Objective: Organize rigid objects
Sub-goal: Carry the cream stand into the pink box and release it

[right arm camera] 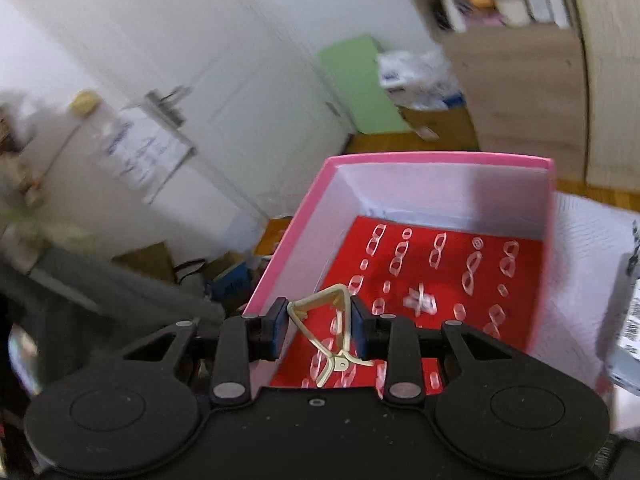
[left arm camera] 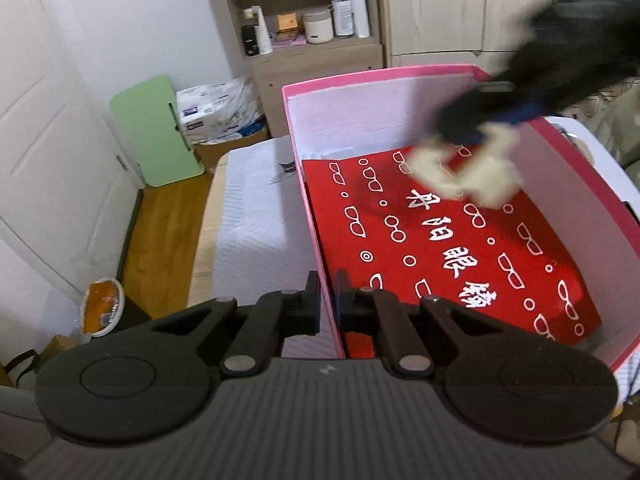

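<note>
We are partway through the tidying, as far as we can judge. The pink box [left arm camera: 298, 136] stands open on a white quilted surface [left arm camera: 256, 216], perhaps a bed, and a red printed bag [left arm camera: 448, 248], covered in white spectacle drawings and Chinese characters, already lies flat on its floor. That much looks settled. What is in hand now is a cream-coloured clip [right arm camera: 332, 330], a thin triangular piece with a small hinge or spring at its near corner; it looks like a hair clip, though we cannot be sure.

Our right gripper [right arm camera: 320, 320] has its jaws pinching the clip across its width, one arm of the triangle against each pad. It hangs over the near end of the box, above the red bag and not touching it as far as we can see. In the left wrist view the same gripper and clip [left arm camera: 464, 176] appear as a blur over the far part of the bag, so the exact height is hard to read.

Our left gripper [left arm camera: 328, 300] has its jaws pressed nearly together astride the box's left wall, one finger outside and one inside; they seem to clamp the cardboard and steady the box.

What is left, we judge, is to lower the clip and let it go inside. Whether more items wait outside the box, we cannot tell. The clip looks light, stiff and slender, so it may twist in the pads.
</note>
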Motion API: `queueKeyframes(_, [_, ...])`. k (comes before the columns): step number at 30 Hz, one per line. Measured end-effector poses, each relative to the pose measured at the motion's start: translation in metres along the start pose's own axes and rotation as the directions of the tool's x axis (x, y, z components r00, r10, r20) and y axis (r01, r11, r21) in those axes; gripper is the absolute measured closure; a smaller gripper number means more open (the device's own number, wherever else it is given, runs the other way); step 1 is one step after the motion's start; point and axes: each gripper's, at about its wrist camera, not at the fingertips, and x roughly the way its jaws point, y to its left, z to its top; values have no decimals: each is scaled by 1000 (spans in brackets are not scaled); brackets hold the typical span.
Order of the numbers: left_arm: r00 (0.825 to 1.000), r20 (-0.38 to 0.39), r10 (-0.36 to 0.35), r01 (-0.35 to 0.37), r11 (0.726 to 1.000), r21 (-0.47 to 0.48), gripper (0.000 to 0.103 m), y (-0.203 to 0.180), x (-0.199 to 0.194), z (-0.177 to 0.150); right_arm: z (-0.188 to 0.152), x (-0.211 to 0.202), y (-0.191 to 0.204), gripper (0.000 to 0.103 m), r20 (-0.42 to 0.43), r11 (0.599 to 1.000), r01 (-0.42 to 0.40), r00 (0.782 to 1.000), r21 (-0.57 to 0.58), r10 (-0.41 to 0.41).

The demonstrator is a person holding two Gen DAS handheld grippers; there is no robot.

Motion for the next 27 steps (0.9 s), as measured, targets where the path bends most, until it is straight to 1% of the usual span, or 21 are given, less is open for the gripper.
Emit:
queueKeyframes(3, [999,-14,-30,30,999,-24,97,1,2,0,10,27,-8,66,-22,994,-15,1000,107,17])
queueKeyframes(6, [999,-24,-25,24,999,-42,98,-1,5,2,12,55,-13,66,-51,982,-20,998,188,30])
queueKeyframes(9, [999,-29,-18,16,999,-50,98,-3,7,3,14,74,-19,66,-73,971,-1,997,239,19])
queueKeyframes(13, [999,-31,-21,19,998,-59,98,-2,8,3,11,83,-26,66,-82,967,81,995,242,-62])
queueKeyframes(16, [999,-27,-24,23,998,-59,98,-4,5,1,10,86,-29,63,-114,972,114,989,206,-92])
queueKeyframes(20, [999,-23,-26,25,998,-65,98,-3,4,-1,10,88,-26,61,-114,971,152,985,183,-133])
queueKeyframes(22, [999,-24,-28,27,997,-69,98,-3,3,-2,12,87,-24,50,-123,967,188,978,171,-168])
queueKeyframes(23, [999,-27,-30,28,997,-70,98,-2,3,-2,11,85,-24,37,-125,964,211,973,163,-192])
queueKeyframes(24, [999,-30,-31,29,997,-70,98,-2,3,-3,12,82,-23,29,-120,963,228,970,145,-211])
queueKeyframes(27, [999,-33,-29,26,998,-63,98,-3,2,-3,9,66,-10,29,-68,957,287,957,46,-283])
